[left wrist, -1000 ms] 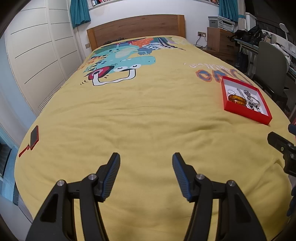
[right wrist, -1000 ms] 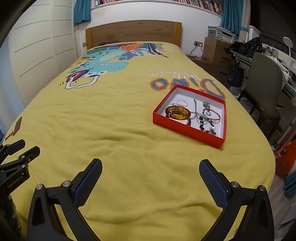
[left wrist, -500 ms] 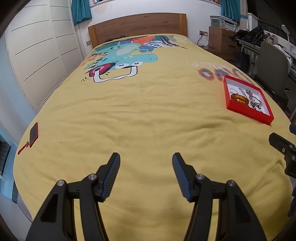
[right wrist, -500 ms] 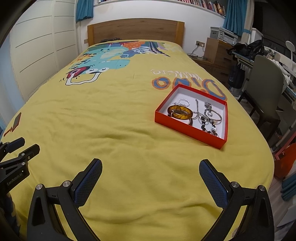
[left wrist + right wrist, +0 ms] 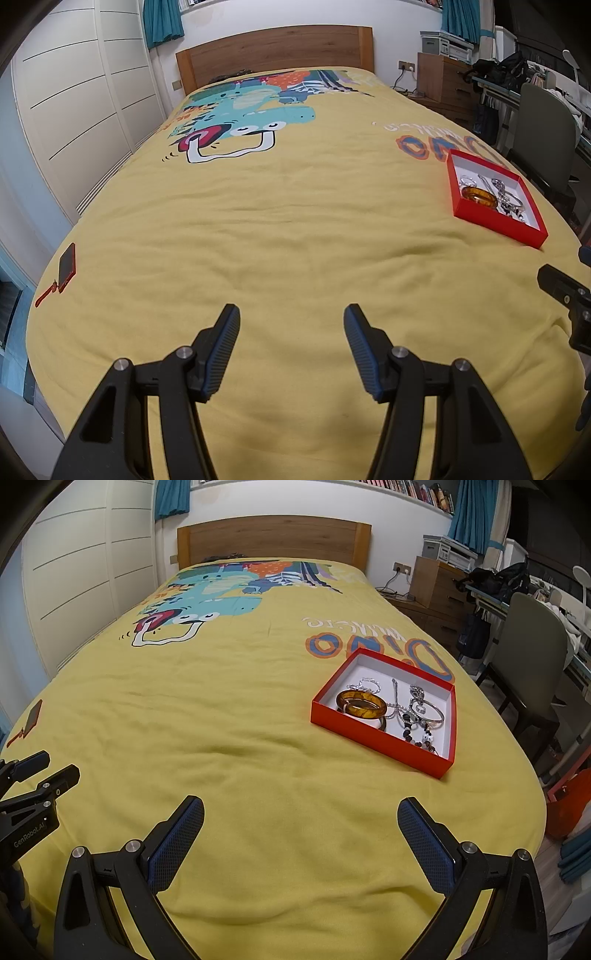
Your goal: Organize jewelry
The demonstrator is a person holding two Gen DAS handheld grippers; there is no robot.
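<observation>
The left tongs (image 5: 291, 347) and the right tongs (image 5: 301, 836) both stand spread wide with nothing between their pads, low over the near end of the bed (image 5: 229, 716); the right pair gapes wider than the left. The jewelry lies together in a shallow red box (image 5: 373, 734) on the yellow bedspread; inside it an amber bangle (image 5: 361, 704) sits toward the near left corner, a silver bangle (image 5: 430, 712) and a dark beaded string (image 5: 419, 734) toward the right, a thin silver chain (image 5: 394, 698) between them; the finer pieces are too small to sort out. From the right tongs the box lies ahead and a little to the right, near; from the left tongs it lies far off to the right, well apart, so the right hand is plainly the nearer one. The box sits askew, its long sides running away and rightward, one corner nearest the right tongs. Every piece in view rests inside the box and none on the bedspread; that fits jewelry already gathered as well as a heap awaiting sorting. A red phone (image 5: 66, 266) lies at the bed's left edge.
</observation>
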